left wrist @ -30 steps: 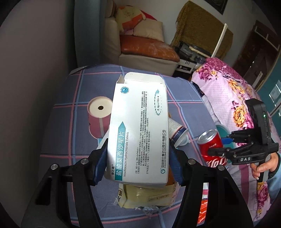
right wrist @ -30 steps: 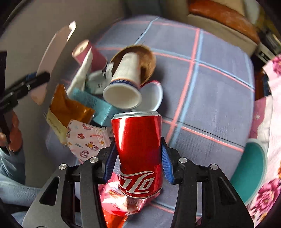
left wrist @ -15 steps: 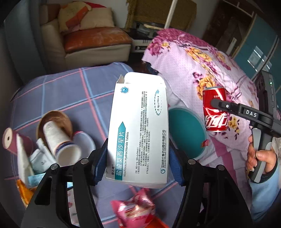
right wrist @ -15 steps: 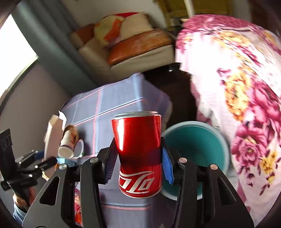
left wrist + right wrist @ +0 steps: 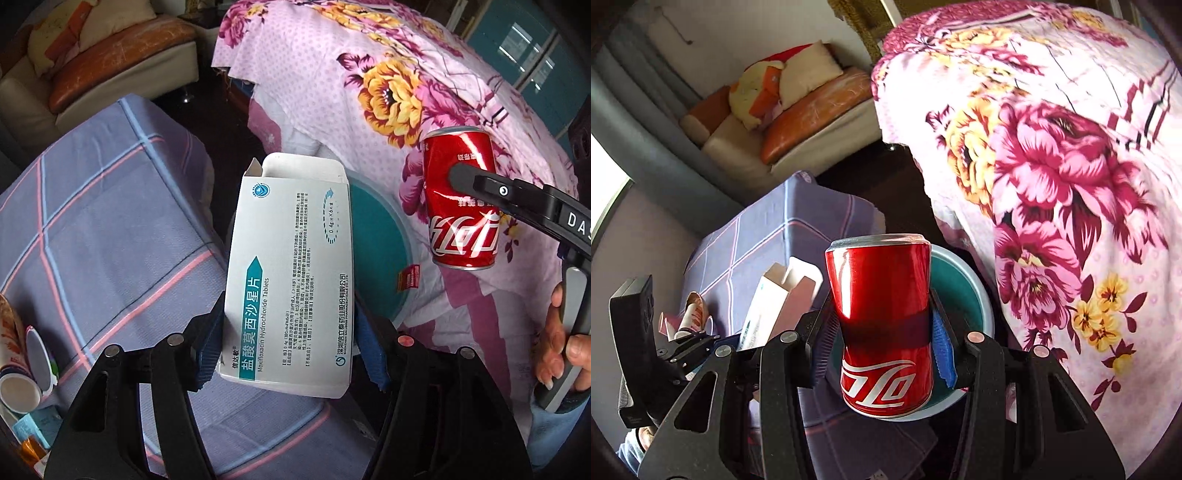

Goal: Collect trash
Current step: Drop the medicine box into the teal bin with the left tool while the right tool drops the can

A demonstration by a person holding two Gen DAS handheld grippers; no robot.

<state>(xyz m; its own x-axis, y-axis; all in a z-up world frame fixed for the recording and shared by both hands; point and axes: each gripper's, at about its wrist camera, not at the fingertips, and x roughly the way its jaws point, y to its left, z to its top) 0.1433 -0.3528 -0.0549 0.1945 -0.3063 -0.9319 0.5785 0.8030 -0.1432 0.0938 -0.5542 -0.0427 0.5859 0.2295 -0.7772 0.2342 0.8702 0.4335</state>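
**Trash in both claws above the teal bin**

Trash is held in each gripper. The left gripper (image 5: 286,349) is clenched on a white medicine box (image 5: 291,273), its blue pads pressing the box's lower sides; the box stands upright with its top flap open, in front of the teal bin (image 5: 384,251). The right gripper (image 5: 882,349) grasps a red cola can (image 5: 884,321), dented at the waist where the pads bite, and holds it upright over the bin (image 5: 964,291), whose rim shows behind and to the right of the can. In the left wrist view the can (image 5: 460,201) hangs beside the pink floral bedspread (image 5: 388,92), to the right of the box, with the person's hand (image 5: 561,339) wrapped around the handle below.

The bin sits on the floor between the bedspread and a table covered in a purple plaid cloth (image 5: 110,221). More litter lies at the table's left edge: a paper cup (image 5: 18,384) on its side and scraps of wrapper. A cushioned sofa (image 5: 92,62) stands beyond the table.
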